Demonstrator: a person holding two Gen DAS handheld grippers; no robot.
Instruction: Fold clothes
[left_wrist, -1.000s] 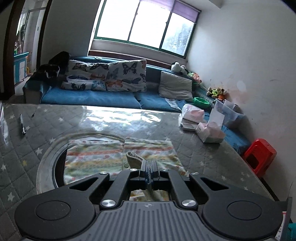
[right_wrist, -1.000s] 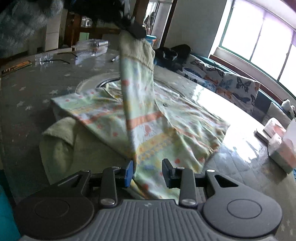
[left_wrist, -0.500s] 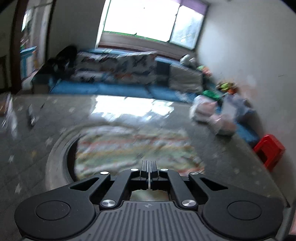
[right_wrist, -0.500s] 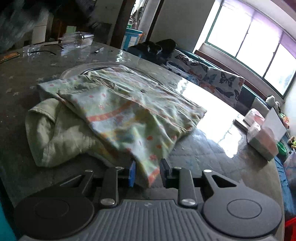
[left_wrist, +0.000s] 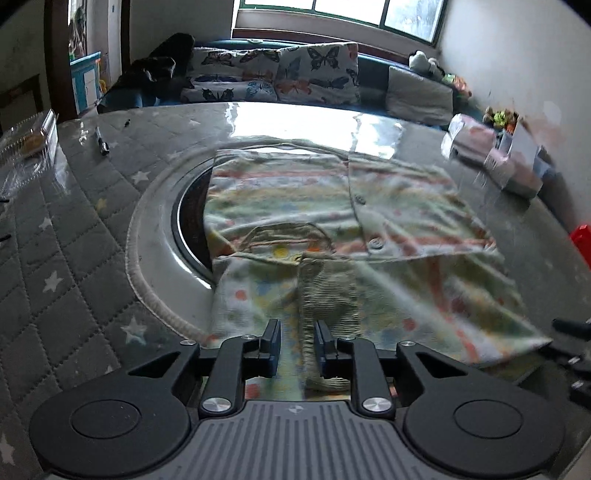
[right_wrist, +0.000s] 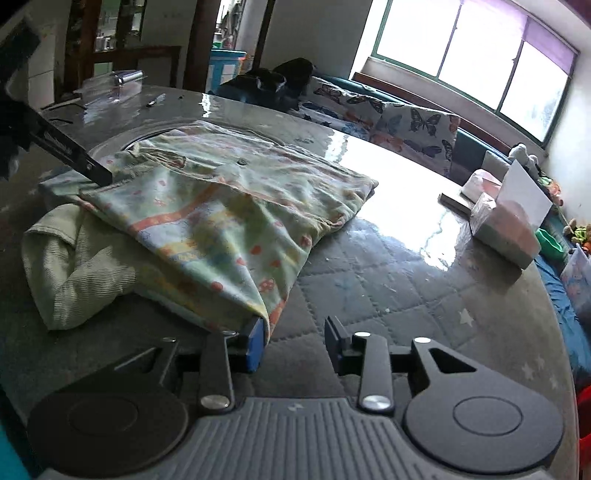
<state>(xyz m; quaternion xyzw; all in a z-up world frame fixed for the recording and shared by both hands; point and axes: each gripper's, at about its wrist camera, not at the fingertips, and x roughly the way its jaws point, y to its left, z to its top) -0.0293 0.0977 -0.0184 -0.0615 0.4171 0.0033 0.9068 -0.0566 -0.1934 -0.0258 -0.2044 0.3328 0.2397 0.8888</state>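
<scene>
Clerk: Item one, location?

Recorder: Patterned button-front garment (left_wrist: 332, 206), pale green with orange stripes, lay on the quilted tabletop (left_wrist: 74, 258), partly over a round metal inset (left_wrist: 155, 258). One sleeve (left_wrist: 328, 291) with a ribbed cuff was turned in across the body.

Clerk: Item two?

Recorder: Left hand-held gripper (left_wrist: 297, 341), fingers parted by a narrow gap, the ribbed cuff running between them; it pinched nothing.

Clerk: Item three?

Recorder: Right hand-held gripper (right_wrist: 295, 343), fingers spread wide, empty; its left finger touched the garment's near corner (right_wrist: 266, 295).

Clerk: Progress?

Recorder: Judged partway. Side panels and sleeve lay doubled over the middle, yet a ribbed green layer (right_wrist: 74, 269) bulged loose at one side and the bundle was long and uneven. Cross folds and tidying appeared outstanding.

Clerk: Other stock?

Recorder: Tissue box (right_wrist: 506, 229), marker pen (left_wrist: 101, 142).
</scene>
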